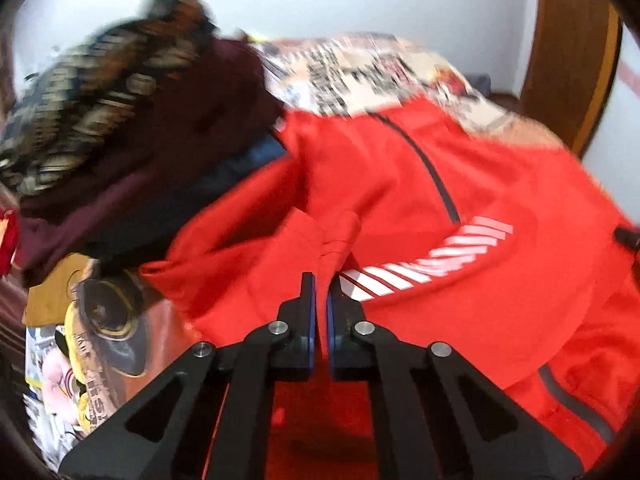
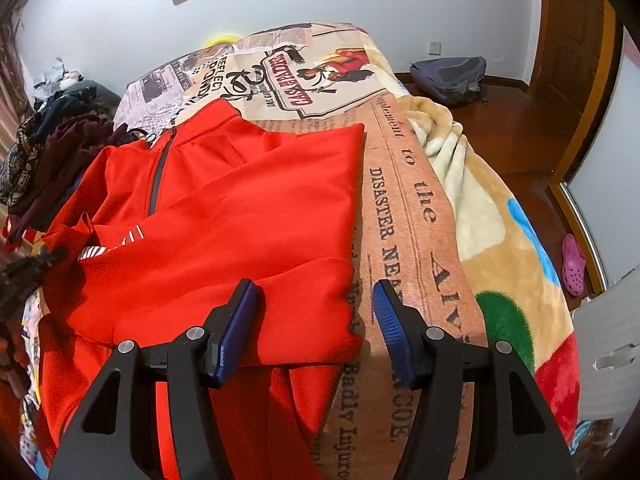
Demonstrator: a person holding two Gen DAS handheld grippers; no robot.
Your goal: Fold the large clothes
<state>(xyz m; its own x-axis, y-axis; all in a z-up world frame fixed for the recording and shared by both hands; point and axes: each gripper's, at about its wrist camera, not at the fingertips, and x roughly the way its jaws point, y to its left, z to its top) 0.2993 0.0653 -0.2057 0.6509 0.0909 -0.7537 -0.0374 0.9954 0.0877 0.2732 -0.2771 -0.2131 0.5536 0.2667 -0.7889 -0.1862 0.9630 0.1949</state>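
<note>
A large red zip-neck top [image 2: 240,216] with white stripes lies spread on the printed bed cover [image 2: 404,208]; its right sleeve is folded across the body. It also shows in the left wrist view [image 1: 460,184], which is motion-blurred. My left gripper [image 1: 322,284] is shut on a bunched fold of the red top's left sleeve and holds it lifted. My right gripper [image 2: 314,300] is open and empty, its fingers straddling the right edge of the folded red top just above the cloth.
A heap of dark maroon and patterned clothes [image 1: 120,120] lies at the left of the bed, also in the right wrist view [image 2: 44,152]. A fleece blanket [image 2: 500,248] hangs off the right side. A backpack [image 2: 448,74] and a pink shoe [image 2: 574,266] are on the floor.
</note>
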